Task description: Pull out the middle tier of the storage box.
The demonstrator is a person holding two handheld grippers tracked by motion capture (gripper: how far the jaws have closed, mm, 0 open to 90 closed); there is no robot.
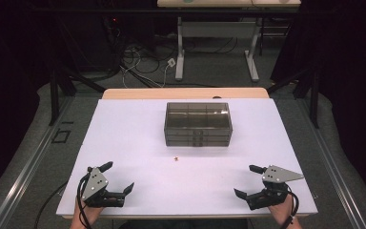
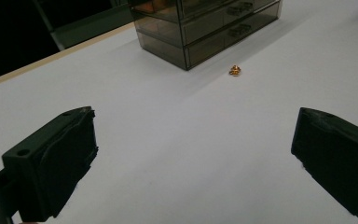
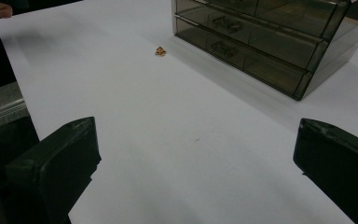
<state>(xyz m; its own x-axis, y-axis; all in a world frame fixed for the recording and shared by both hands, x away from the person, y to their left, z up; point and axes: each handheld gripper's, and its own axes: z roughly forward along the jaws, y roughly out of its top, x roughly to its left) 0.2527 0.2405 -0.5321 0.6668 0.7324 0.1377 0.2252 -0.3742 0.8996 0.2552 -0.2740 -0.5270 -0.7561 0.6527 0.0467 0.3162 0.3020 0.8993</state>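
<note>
A smoky clear drawer chest (image 1: 198, 124) stands at the middle of the white table top, its drawers shut. A tiny gold-coloured piece (image 1: 176, 158) lies on the table just in front of it, also seen as the gold piece (image 2: 234, 70) and the gold piece (image 3: 161, 51) in the gripper views. My left gripper (image 1: 119, 177) rests near the front left corner, jaws wide apart with nothing between them. My right gripper (image 1: 247, 181) rests near the front right corner, open and empty too. Both point inward toward the chest (image 2: 205, 28).
The white table top (image 1: 124, 138) has a wooden strip along its far edge. Beyond it a white desk frame (image 1: 217, 43) and loose cables sit on the floor. Dark frame legs stand at both sides of the table.
</note>
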